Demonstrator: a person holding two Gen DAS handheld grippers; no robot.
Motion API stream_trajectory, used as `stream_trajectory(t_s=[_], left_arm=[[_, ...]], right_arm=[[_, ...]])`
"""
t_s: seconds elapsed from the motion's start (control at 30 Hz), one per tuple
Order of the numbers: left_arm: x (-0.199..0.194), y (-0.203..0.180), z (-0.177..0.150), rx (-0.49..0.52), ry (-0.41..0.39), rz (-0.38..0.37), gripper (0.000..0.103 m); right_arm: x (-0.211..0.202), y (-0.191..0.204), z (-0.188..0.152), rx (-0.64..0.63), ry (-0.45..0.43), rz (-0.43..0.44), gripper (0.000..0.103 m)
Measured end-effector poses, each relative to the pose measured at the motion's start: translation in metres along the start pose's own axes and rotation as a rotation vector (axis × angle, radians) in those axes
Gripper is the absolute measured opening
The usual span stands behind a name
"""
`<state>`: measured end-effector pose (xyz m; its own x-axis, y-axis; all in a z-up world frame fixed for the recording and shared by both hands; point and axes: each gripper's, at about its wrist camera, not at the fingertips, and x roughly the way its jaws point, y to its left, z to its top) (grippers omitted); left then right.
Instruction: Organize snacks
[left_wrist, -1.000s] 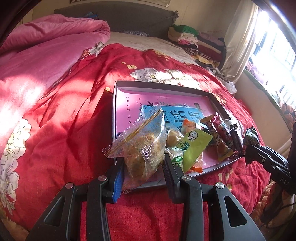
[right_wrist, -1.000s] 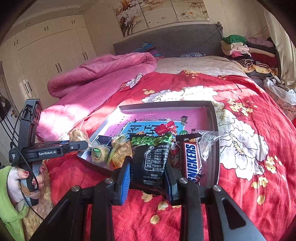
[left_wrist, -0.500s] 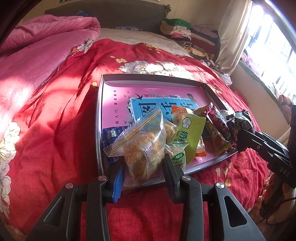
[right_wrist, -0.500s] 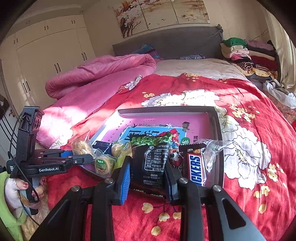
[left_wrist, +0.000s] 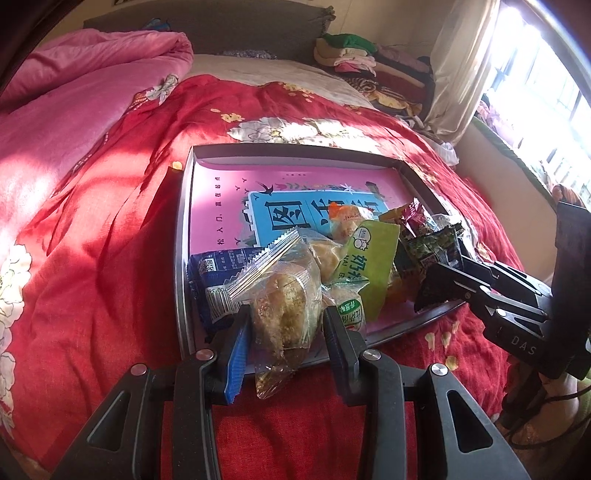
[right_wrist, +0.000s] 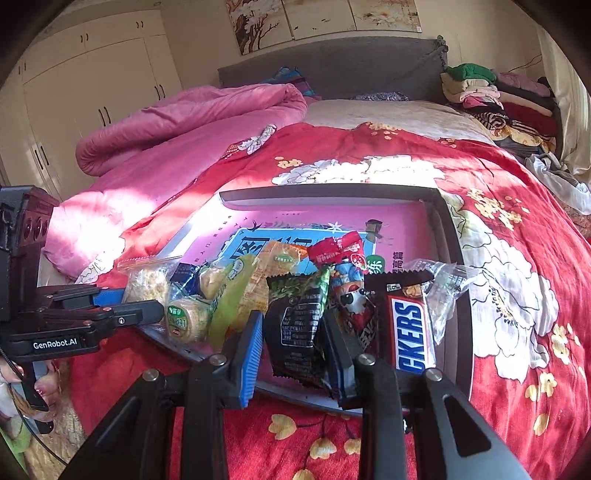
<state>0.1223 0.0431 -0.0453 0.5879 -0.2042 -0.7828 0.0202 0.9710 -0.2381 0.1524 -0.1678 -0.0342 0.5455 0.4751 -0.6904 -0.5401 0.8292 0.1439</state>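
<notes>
Left side of the bed: the left gripper (left_wrist: 286, 328) is clamping a clear plastic packet holding a crumbly golden pastry (left_wrist: 282, 302), its 2 jaws pressing the packet's lower half. The packet is hanging over the near-left corner of the shallow grey tray with a pink printed liner (left_wrist: 229, 192), which is sitting on the red floral bedspread (left_wrist: 110, 229). Just left of the packet a dark blue wrapped snack (left_wrist: 214, 269) is lying in the tray; just right, a lime-green sachet (left_wrist: 373, 266) is leaning on the pile.

Right side: the right gripper (right_wrist: 291, 343) is pinching a small black foil snack pack with a green top (right_wrist: 297, 325) — jaws nearly together, pads on both edges. The pack is hanging over the tray's near rim, beside a brown Snickers bar (right_wrist: 410, 332) resting in the near-right corner.

Judgement on the step: both snacks are being carried to the tray for placing. To do it well, each hand should be lowering its packet onto bare liner beyond the pile — not onto the rim — before releasing. The pastry looks fragile; squeezing harder risks crumbling it. Spacing the 2 grippers apart avoids knocking the leaning sachet.
</notes>
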Motion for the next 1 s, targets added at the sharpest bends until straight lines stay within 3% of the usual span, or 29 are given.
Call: stream_trajectory(t_s=[0.07,0.17,0.43,0.6,0.77,1.0], left_arm=[[-0.002,0.001,0.002,-0.011,-0.006,-0.009,0.042],[-0.009,0.003,0.004,-0.022,-0.037,-0.004,0.056],[-0.051,-0.004,0.002,-0.030,-0.183,0.027,0.078],[-0.056,-0.012,-0.007,-0.076,-0.108,0.045,0.079],[-0.056,-0.026,-0.025,-0.073,-0.026,0.105,0.079],[-0.071,-0.036,-0.053,-0.091,0.011,0.103,0.079]], right_arm=[[-0.004,0.002,0.000,-0.012,-0.013,-0.007,0.034],[-0.015,0.003,0.002,-0.013,-0.053,-0.026,0.038],[-0.057,0.005,0.006,-0.021,-0.134,-0.108,0.055],[-0.085,0.011,0.002,-0.026,-0.154,-0.156,0.077],[-0.104,0.014,-0.009,0.041,-0.131,-0.144,0.101],[-0.111,0.019,-0.038,0.165,-0.035,-0.135,0.102]])
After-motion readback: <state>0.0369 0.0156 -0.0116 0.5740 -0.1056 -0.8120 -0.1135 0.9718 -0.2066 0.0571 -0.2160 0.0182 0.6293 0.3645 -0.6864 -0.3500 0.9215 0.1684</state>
